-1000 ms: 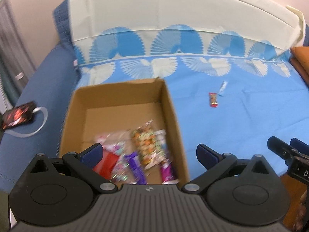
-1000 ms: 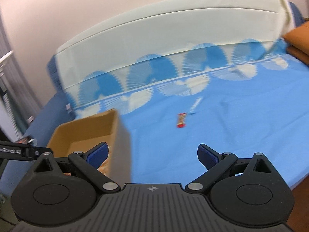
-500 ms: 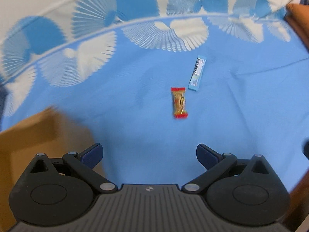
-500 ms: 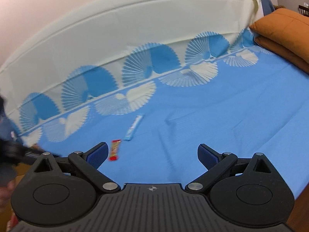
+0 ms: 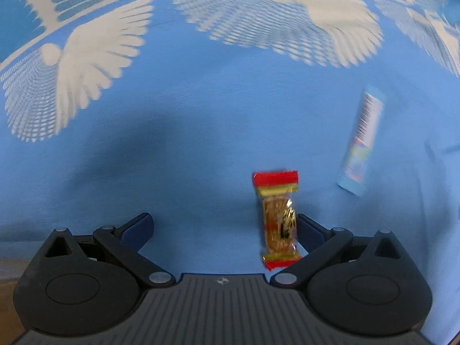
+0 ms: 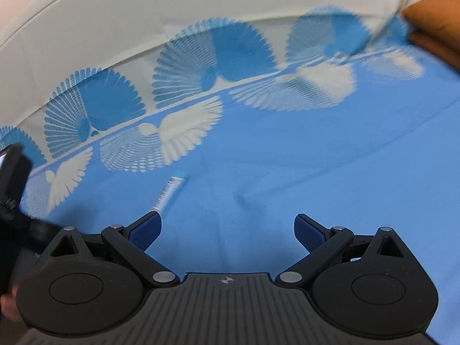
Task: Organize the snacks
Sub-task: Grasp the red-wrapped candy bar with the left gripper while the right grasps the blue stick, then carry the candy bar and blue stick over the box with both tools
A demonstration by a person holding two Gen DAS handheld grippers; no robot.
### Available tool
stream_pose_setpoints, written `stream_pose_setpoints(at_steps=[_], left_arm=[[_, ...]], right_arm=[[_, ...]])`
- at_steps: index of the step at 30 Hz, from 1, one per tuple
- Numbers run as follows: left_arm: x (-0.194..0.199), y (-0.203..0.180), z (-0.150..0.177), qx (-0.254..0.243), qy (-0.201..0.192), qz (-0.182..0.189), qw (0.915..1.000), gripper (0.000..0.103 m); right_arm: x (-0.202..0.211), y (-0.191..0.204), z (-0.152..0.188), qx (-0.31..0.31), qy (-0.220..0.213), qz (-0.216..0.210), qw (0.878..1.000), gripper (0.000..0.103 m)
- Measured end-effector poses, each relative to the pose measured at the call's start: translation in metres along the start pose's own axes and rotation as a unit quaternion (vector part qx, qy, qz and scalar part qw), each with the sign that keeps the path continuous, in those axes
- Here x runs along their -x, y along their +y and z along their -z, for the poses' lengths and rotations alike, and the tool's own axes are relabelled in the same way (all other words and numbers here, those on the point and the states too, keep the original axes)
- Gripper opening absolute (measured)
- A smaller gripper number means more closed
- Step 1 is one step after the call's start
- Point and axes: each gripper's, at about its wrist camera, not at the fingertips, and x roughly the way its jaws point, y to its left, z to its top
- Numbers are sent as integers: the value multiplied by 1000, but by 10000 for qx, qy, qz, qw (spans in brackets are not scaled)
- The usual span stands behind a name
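A small red-and-gold snack packet [image 5: 278, 220] lies on the blue bed sheet, just inside my left gripper's right finger [image 5: 309, 231]. My left gripper [image 5: 224, 228] is open and low over the sheet, with the packet between its jaws but not gripped. A light-blue snack stick [image 5: 361, 143] lies to the right of the packet; it also shows in the right wrist view [image 6: 169, 191]. My right gripper [image 6: 227, 228] is open and empty above the sheet, the stick just beyond its left finger. The left gripper's body [image 6: 13, 201] shows at the left edge.
A sliver of the cardboard box [image 5: 8, 302] shows at the bottom left of the left wrist view. An orange cushion [image 6: 437, 26] lies at the far right. A cream headboard cover [image 6: 172, 20] runs along the back of the bed.
My left gripper has left the box, swung right and come down close over the red packet. My right gripper has turned right, so the box has left its view.
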Motion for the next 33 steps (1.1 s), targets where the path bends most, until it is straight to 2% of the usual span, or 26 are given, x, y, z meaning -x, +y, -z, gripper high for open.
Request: stream_pose_setpoints(at_steps=[4, 9, 11, 12, 13, 14, 15, 16, 18, 22, 27, 33], left_arm=[[-3, 10, -4, -26, 18, 127, 9999, 103], [-3, 7, 1, -130, -128, -3, 9998, 103], [-1, 4, 5, -199, -238, -43, 9995, 101], [2, 1, 7, -201, -282, 27, 9994, 93], [10, -5, 10, -220, -326, 116, 9992, 78], [17, -8, 12, -305, -433, 198, 9984, 67], [23, -11, 14, -412, -531, 263, 9974, 36], [26, -15, 15, -524, -574, 353, 9963, 20], [30, -23, 20, -680, -532, 513, 9949, 19], [46, -27, 36, -754, -676, 461, 9938, 19], [82, -18, 62, -747, -876, 599, 9915, 19], [136, -24, 123, -933, -1126, 814, 9859, 19]], right_arm=[[-48, 32, -4, 167, 169, -240, 9994, 99], [-91, 60, 2, 576, 239, 4, 9981, 102], [-93, 65, 5, 966, 10, 76, 9953, 94], [-92, 67, 8, 1261, -59, 223, 9917, 78], [-89, 68, 12, 1596, -151, 316, 9866, 65], [-85, 66, 15, 1779, -237, 163, 9836, 54], [-80, 62, 17, 1860, -250, 62, 9822, 33], [-77, 60, 18, 1903, -252, 87, 9814, 19], [-71, 55, 18, 1861, -179, 154, 9823, 4], [-50, 46, 17, 1506, -54, 177, 9884, 4], [3, 44, 25, 1332, -267, -46, 9907, 4], [70, 55, 40, 1023, -373, -260, 9937, 4]])
